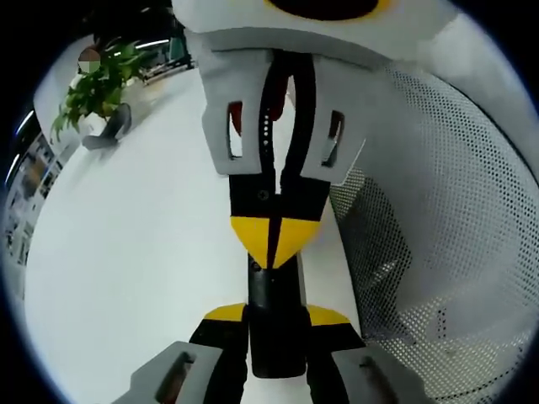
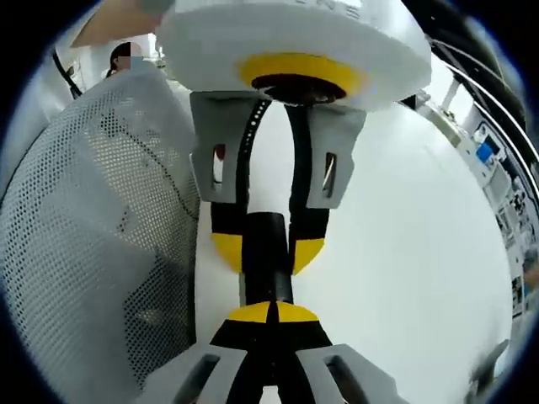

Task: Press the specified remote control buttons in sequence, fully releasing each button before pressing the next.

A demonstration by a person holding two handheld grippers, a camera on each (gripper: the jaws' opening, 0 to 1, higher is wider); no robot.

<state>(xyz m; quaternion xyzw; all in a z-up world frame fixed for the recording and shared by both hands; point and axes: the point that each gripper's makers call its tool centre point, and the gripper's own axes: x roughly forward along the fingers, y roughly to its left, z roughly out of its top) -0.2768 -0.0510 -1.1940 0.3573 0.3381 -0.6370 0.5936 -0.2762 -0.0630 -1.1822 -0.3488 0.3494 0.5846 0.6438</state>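
Observation:
A slim black remote control [image 1: 274, 332] lies lengthwise over the white table [image 1: 126, 269], clamped between the yellow-tipped jaws of my left gripper [image 1: 275, 316], which is shut on it. My right gripper [image 1: 274, 240] comes in from the top, its yellow tips closed together and touching the remote's far end. In the right gripper view, my right gripper [image 2: 271, 313] is shut with its tips against the remote [image 2: 268, 252], and my left gripper [image 2: 268, 251] holds the remote from the opposite side. The remote's buttons are hidden.
A grey mesh chair back [image 1: 446, 236] stands close beside the table, also seen as the mesh chair [image 2: 93, 227]. A potted plant [image 1: 97, 84] and a dark object [image 1: 114, 130] sit at the table's far end. Shelves with equipment [image 2: 497, 160] line one side.

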